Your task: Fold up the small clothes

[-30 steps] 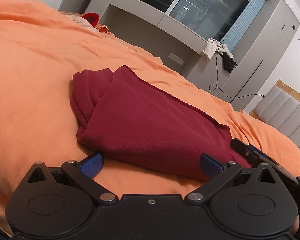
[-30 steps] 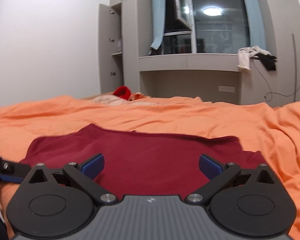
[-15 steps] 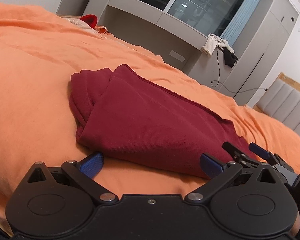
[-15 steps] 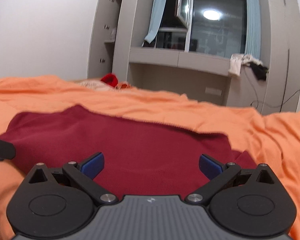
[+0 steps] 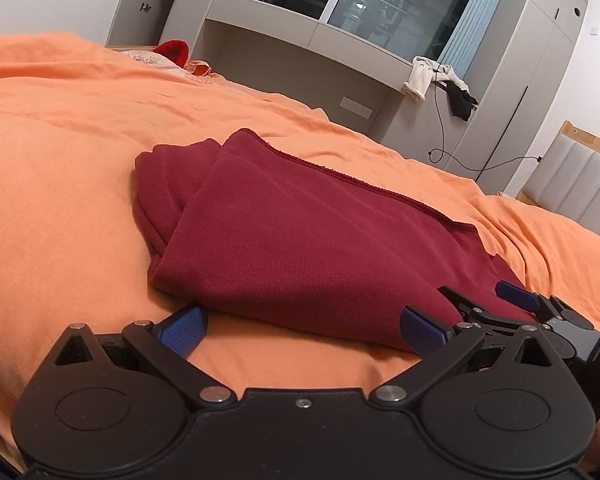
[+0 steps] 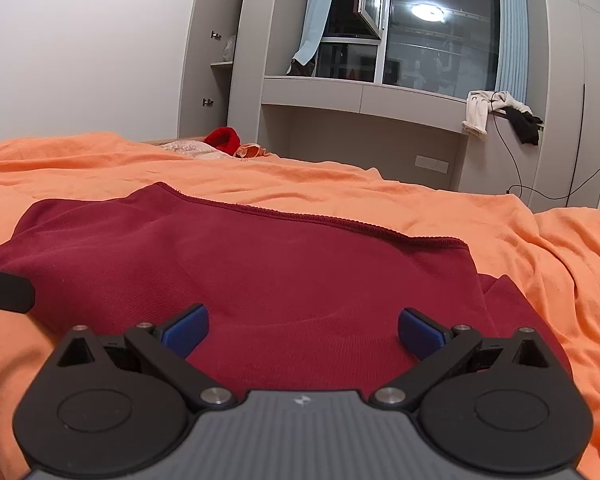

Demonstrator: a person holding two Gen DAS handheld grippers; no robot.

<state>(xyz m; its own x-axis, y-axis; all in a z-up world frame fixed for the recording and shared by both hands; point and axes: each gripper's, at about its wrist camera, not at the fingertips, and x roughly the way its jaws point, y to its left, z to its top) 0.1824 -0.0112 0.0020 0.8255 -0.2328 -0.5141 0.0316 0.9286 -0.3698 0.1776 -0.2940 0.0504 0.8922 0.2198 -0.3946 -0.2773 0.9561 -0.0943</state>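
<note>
Fingers first: on our left gripper (image 5: pixel 303 331) the blue pads (image 5: pixel 182 330) stand wide apart and hold nothing, poised low at the near folded edge of the dark red garment (image 5: pixel 300 240), with orange bedspread (image 5: pixel 60 200) showing between them. Our right gripper (image 6: pixel 303 329) is likewise spread wide and empty, its pads (image 6: pixel 185 330) hovering over the near part of the red cloth; whether they touch it we cannot tell. In the left view we see that right gripper just beside ours, at the garment's right end. The garment lies folded on the bedspread, a stitched hem (image 6: pixel 320 220) running along its far edge and bunched layers showing at its left end. Beyond it the bedspread stretches away in soft wrinkles to a small heap with something bright red (image 6: pixel 222 140) on top. Farthest off we see grey built-in cabinets, a dark window (image 6: pixel 440 28) reflecting a ceiling lamp, pale blue curtains, and white and black clothes (image 6: pixel 500 116) draped over the ledge.
</note>
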